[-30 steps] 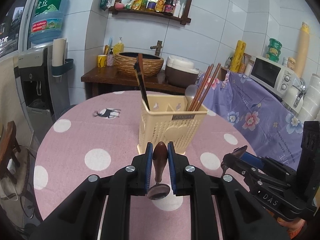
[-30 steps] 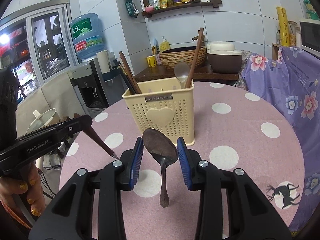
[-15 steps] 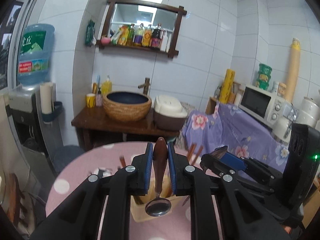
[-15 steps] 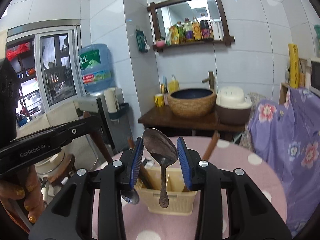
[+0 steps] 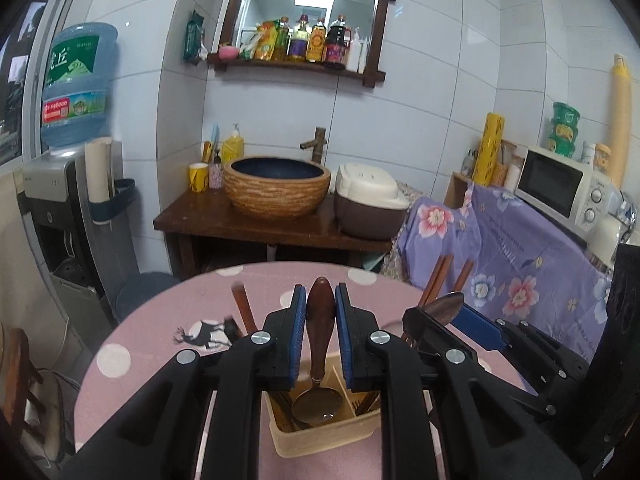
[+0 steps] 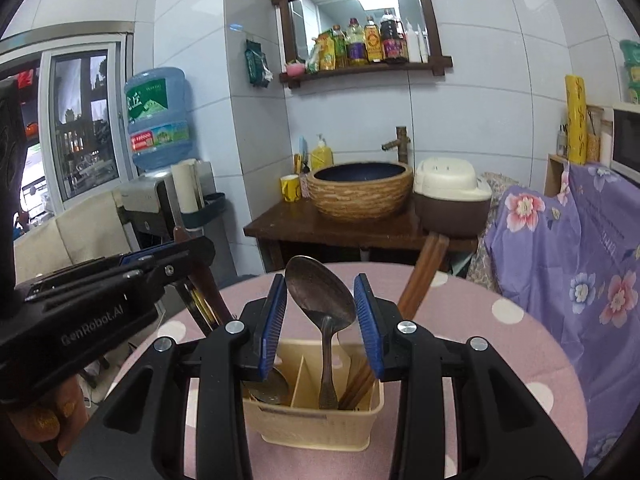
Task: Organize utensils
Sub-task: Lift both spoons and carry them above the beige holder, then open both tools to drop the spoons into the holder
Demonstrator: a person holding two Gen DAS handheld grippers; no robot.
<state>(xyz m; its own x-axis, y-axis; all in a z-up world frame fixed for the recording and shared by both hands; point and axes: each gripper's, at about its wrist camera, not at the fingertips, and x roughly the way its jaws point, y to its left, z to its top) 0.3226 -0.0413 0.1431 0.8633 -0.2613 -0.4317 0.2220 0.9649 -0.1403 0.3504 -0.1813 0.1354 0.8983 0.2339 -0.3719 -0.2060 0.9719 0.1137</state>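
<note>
My left gripper (image 5: 320, 300) is shut on the brown wooden handle of a spoon (image 5: 320, 320). Its metal bowl (image 5: 318, 402) hangs down over the cream utensil holder (image 5: 324, 436). My right gripper (image 6: 320, 284) is shut on the bowl of a metal spoon (image 6: 320, 292), and its handle (image 6: 326, 368) points down into the holder (image 6: 312, 428). Chopsticks (image 6: 424, 276) and another wooden handle (image 5: 242, 308) stand in the holder. Each gripper shows in the other's view: the right gripper (image 5: 444, 312) close on the right, the left gripper (image 6: 192, 248) close on the left.
The holder stands on a round table with a pink dotted cloth (image 5: 160, 320). Behind it is a dark wooden stand (image 5: 272, 228) with a woven basin (image 5: 276, 188) and a rice cooker (image 5: 368, 200). A water dispenser (image 5: 72, 200) is at the left, a microwave (image 5: 560, 188) at the right.
Both grippers have risen and moved forward with their spoons. The holder, which stood ahead of the fingers, now sits beneath them with the spoons hanging over its opening.
</note>
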